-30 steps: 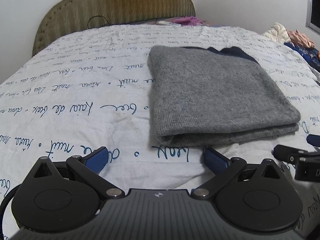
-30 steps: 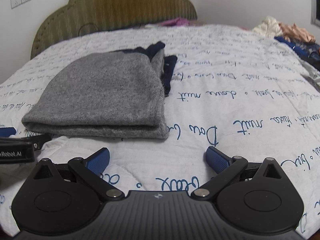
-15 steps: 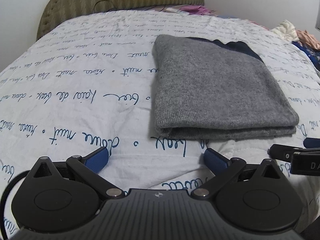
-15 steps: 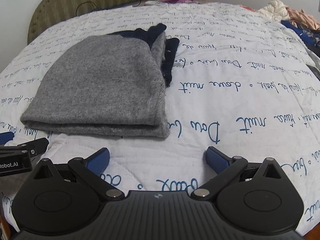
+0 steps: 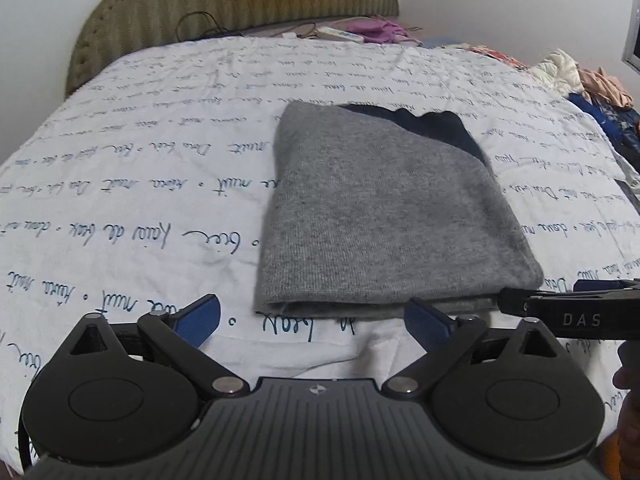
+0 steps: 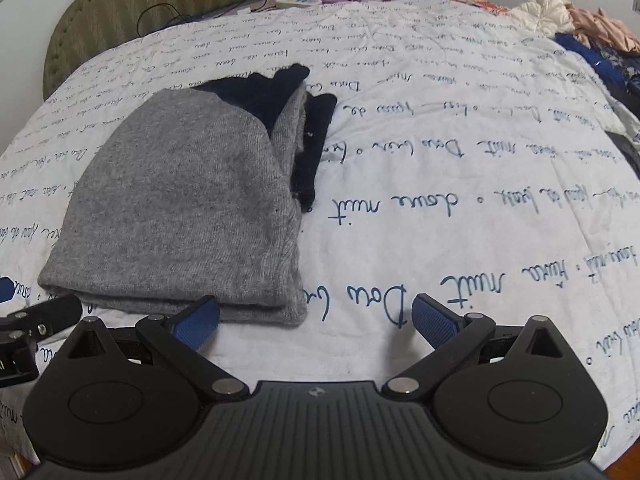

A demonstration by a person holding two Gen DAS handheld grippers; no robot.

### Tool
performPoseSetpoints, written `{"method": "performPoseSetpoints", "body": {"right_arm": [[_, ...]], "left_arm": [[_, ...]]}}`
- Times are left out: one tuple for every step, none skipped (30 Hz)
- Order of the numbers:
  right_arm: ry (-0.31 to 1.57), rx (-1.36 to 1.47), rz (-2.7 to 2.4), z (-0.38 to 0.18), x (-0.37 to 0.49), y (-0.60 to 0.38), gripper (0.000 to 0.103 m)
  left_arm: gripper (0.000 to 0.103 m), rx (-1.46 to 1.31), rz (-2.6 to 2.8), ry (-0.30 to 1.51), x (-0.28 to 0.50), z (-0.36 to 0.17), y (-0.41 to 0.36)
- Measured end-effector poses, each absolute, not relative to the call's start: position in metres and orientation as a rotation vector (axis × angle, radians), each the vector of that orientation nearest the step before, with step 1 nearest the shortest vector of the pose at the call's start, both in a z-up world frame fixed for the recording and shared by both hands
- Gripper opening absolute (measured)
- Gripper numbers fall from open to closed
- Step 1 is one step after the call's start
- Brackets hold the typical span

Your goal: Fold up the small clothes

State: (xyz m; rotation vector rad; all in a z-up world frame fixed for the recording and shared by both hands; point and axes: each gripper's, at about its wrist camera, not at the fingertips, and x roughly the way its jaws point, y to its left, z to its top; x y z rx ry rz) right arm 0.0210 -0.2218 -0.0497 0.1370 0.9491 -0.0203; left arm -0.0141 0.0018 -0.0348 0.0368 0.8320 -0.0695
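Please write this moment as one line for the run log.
left tool: open, empty | right tool: open, empty | grey garment: folded, flat on bedspread | contact: none

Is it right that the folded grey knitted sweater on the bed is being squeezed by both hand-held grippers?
No. The folded grey knitted sweater lies free on the white quilt with blue writing. Both wrist views show the left hand-held gripper and right hand-held gripper open, holding nothing.

The right gripper (image 5: 576,312) bears white letters "DAS". The bedspread (image 6: 440,160) carries blue handwritten script, upside down; "nuit" and "Dou" are legible in it.
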Motion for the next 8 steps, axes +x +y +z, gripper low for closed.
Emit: {"method": "performPoseSetpoints", "body": {"right_arm": [[0.955,0.141,-0.016,-0.0509,0.022,-0.2219,0.103],[0.962,0.144,-0.012,-0.0518,0.0227,-0.2217,0.103],[0.968,0.144,-0.008,-0.0525,0.0231,-0.2211,0.103],[0.971,0.141,-0.005,-0.0527,0.0229,-0.2205,0.103],[0.973,0.14,-0.004,-0.0527,0.022,-0.2199,0.103],[0.975,0.142,-0.002,-0.0529,0.0205,-0.2194,0.103],[0.981,0.143,0.001,-0.0539,0.0189,-0.2188,0.103],[0.989,0.142,0.009,-0.0558,0.0177,-0.2182,0.103]], "left_arm": [[0.096,0.034,-0.064,0.836,-0.014,-0.034,0.0022],[0.096,0.03,-0.064,0.845,-0.0142,-0.0342,0.0026],[0.095,0.028,-0.071,0.857,-0.0141,-0.0344,0.0035],[0.095,0.032,-0.083,0.867,-0.015,-0.0348,0.0041],[0.096,0.034,-0.103,0.878,-0.0161,-0.0352,0.0052],[0.098,0.028,-0.123,0.896,-0.0168,-0.0361,0.0068],[0.1,0.017,-0.144,0.915,-0.016,-0.0376,0.0091],[0.1,0.015,-0.148,0.929,-0.0148,-0.0391,0.0116]]}}
